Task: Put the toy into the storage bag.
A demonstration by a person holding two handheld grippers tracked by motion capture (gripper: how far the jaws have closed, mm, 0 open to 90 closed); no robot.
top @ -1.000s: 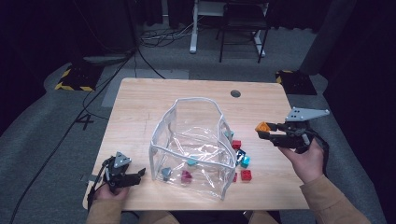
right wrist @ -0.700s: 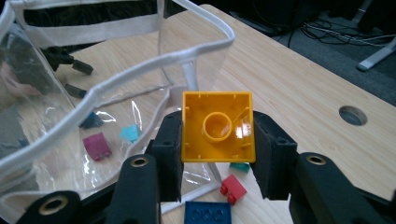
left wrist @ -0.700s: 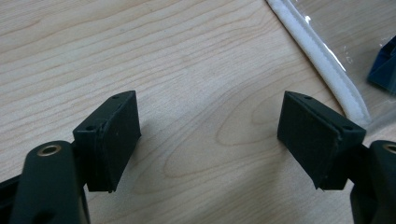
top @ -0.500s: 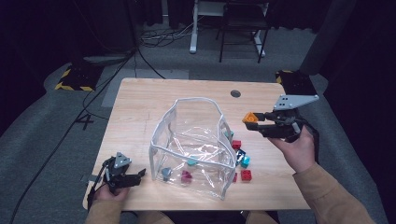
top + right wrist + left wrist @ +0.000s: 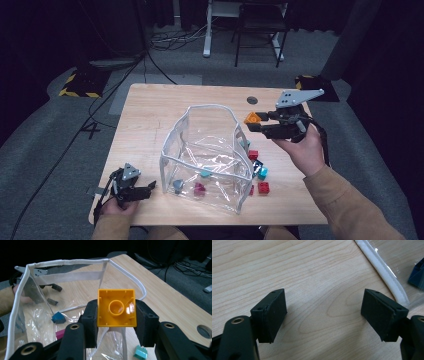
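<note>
Jaws of R gripper point(image 5: 254, 123) clamped on orange brick point(image 5: 116, 307), now higher, nearer bag point(image 5: 207, 150) rim.

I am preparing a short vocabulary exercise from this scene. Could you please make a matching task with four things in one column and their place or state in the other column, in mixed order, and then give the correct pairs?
Things:
1. orange brick
2. left gripper
3. clear bag
4. red brick

Place or state:
A. stands open in the middle of the table
B. lies on the table outside the bag
C. clamped in the right gripper, hollow side toward its camera
D. low over the wood, jaws open and empty

Pairs: 1-C, 2-D, 3-A, 4-B
</note>
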